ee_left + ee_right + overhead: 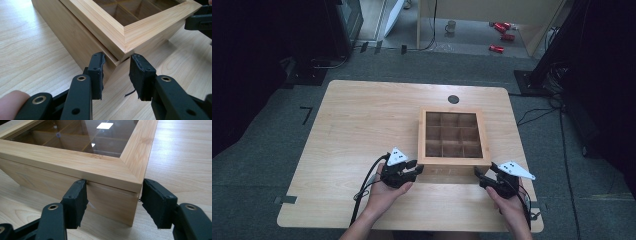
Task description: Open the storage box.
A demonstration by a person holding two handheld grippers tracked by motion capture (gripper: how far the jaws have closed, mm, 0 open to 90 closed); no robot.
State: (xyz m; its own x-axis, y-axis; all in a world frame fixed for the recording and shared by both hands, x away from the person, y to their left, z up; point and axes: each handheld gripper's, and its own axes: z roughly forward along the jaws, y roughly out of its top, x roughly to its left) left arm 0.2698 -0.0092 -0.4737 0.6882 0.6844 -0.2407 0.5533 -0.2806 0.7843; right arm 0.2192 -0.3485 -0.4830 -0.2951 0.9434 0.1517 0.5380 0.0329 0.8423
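Left gripper (116,75) and right gripper (113,203), jaws open, each straddle a near corner of the wooden box (454,159).

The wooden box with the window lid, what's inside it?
Through the glass lid of the square wooden box you see wooden dividers forming a grid of small compartments, and they look empty. Glare and the frame hide some corners, so small things there cannot be ruled out.
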